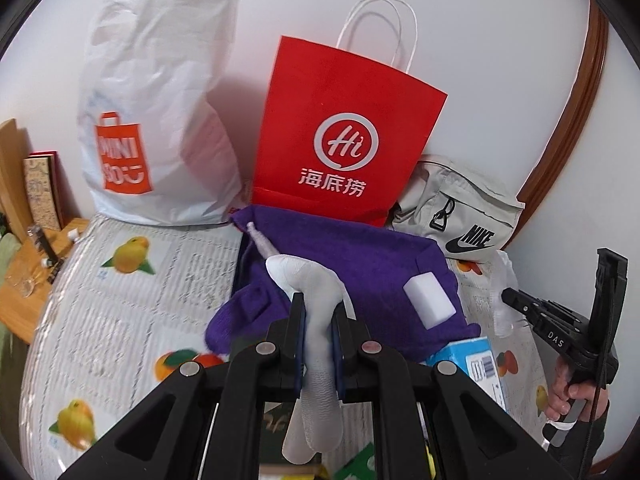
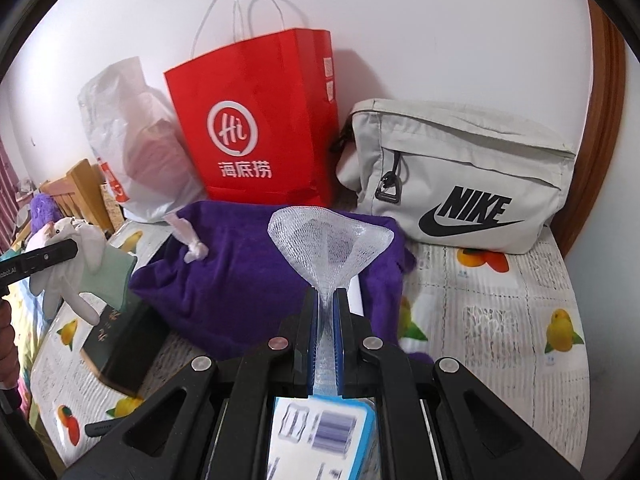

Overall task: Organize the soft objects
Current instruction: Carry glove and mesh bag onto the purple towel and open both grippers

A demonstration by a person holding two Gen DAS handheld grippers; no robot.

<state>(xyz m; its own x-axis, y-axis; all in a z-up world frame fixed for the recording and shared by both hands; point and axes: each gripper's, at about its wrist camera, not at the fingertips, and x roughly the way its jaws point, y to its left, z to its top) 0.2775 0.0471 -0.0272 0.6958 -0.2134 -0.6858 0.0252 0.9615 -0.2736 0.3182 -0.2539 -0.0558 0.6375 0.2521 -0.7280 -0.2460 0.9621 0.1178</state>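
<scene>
My left gripper (image 1: pixel 319 308) is shut on a white glove (image 1: pixel 314 280), which hangs down between its fingers over a purple drawstring pouch (image 1: pixel 360 256). The right wrist view shows that left gripper (image 2: pixel 74 248) at the left edge with the glove (image 2: pixel 80 272) dangling from it. My right gripper (image 2: pixel 328 300) is shut on a white foam net sleeve (image 2: pixel 330 236) that fans out above the purple pouch (image 2: pixel 240 276). In the left wrist view the right gripper (image 1: pixel 510 298) is at the right, held by a hand. A white sponge block (image 1: pixel 430 300) lies on the pouch.
A red paper bag (image 1: pixel 344 128), a white plastic shopping bag (image 1: pixel 156 112) and a grey Nike bag (image 2: pixel 460 176) stand along the wall behind. A blue box (image 2: pixel 320 436) lies below my right gripper, and a dark box (image 2: pixel 116 344) sits left of it. A fruit-print cloth (image 1: pixel 120 300) covers the table.
</scene>
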